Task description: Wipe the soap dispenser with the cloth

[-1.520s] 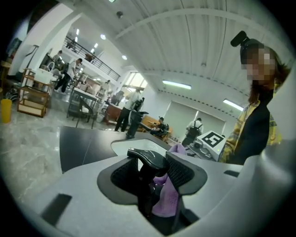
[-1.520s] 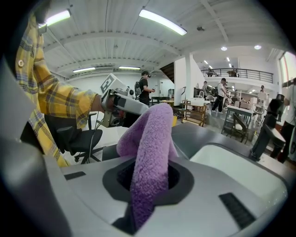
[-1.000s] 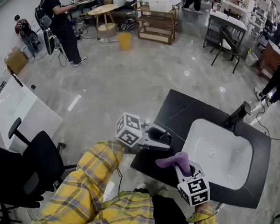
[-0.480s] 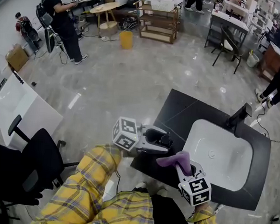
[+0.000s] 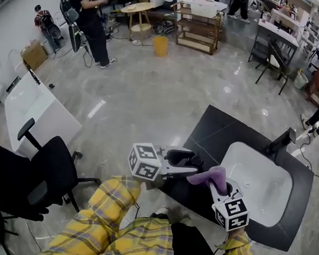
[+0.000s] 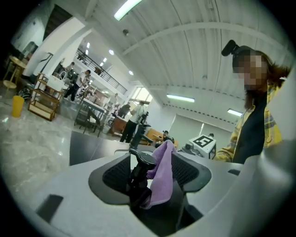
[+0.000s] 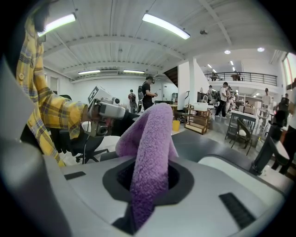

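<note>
The soap dispenser (image 6: 137, 180), a slim black pump bottle, stands upright between the jaws of the left gripper (image 6: 152, 172); in the head view it sits at the near corner of the dark counter (image 5: 214, 128), though whether its base rests on the top I cannot tell. The purple cloth (image 6: 163, 178) hangs against the right side of the pump head and neck, touching it; the bottle's left side shows bare. The left jaws have just been opening and now stand spread wide, with the dispenser between them and the pads looking clear of it, certainly on the cloth side. The right gripper (image 7: 148, 178) is pinched tight on the cloth, a thick fold of it rising out from between the jaws and drooping forward toward the bottle. Beyond them lies the white basin (image 5: 259, 181) sunk in the counter, with a black tap (image 5: 282, 142) at its far edge.

As a judgement, the wipe is under way, not finished: the cloth is in contact at the pump head, but the lower body and the far side look untouched; with the left jaws let go, the bottle may want steadying before the cloth is drawn down and round it.
</note>
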